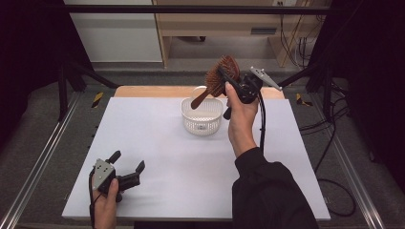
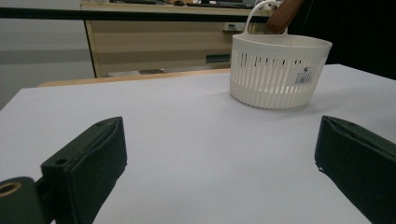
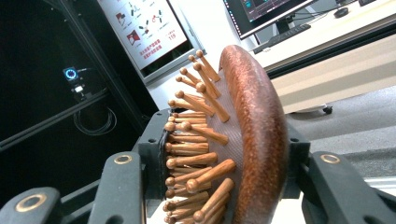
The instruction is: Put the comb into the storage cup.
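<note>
Right gripper (image 1: 228, 76), upper centre, clamps the wooden hairbrush (image 1: 220, 76) head — handle tip dips behind the white basket (image 1: 202, 125) rim; left gripper (image 1: 128, 167), lower left, gapes empty.

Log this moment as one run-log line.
right gripper: shut on hairbrush, handle tip over basket | left gripper: open, idle on table

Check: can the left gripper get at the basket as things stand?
Probably yes. The left gripper sits low on the table with jaws open, and bare tabletop lies between it and the basket. The brush hangs above it in the right gripper.
</note>
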